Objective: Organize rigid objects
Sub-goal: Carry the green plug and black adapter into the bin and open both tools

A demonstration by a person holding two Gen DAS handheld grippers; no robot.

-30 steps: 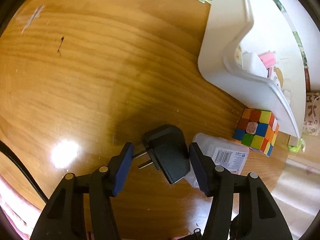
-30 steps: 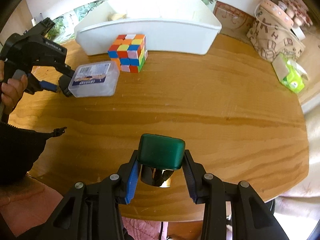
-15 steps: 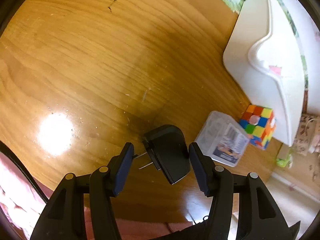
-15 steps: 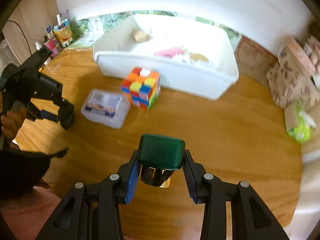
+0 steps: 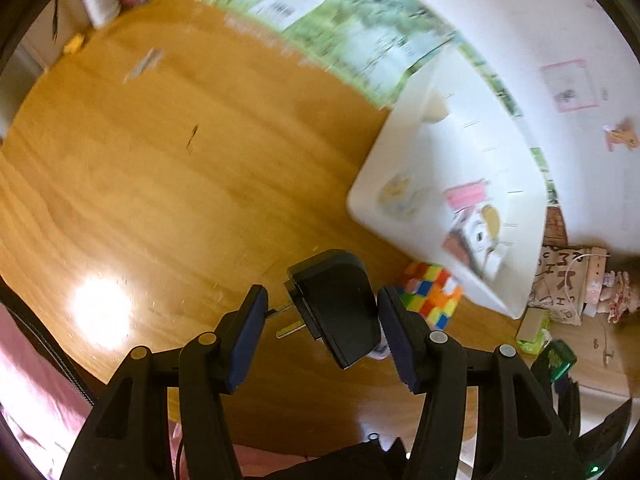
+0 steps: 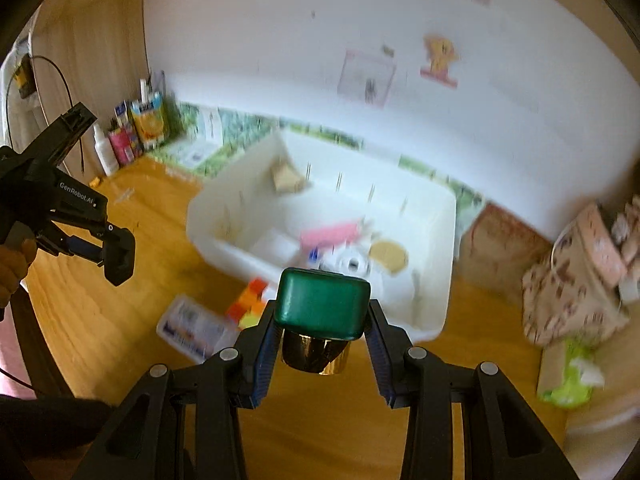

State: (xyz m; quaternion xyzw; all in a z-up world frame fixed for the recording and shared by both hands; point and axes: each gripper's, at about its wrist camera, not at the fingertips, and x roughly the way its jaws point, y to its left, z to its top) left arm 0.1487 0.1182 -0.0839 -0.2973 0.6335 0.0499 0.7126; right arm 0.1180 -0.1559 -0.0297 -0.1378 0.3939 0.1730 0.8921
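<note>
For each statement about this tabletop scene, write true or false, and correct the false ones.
1. The left tongs hold a black plug adapter. True.
2. The right tongs are empty. False: they grip a green-capped bottle with a gold collar.
3. The colourful puzzle cube lies inside the white bin. False: it sits on the wooden table, just outside the bin's wall.
4. A clear plastic box with a printed label lies on the table near the cube. True.
5. The white bin is empty. False: it already holds several items, among them something pink.
</note>
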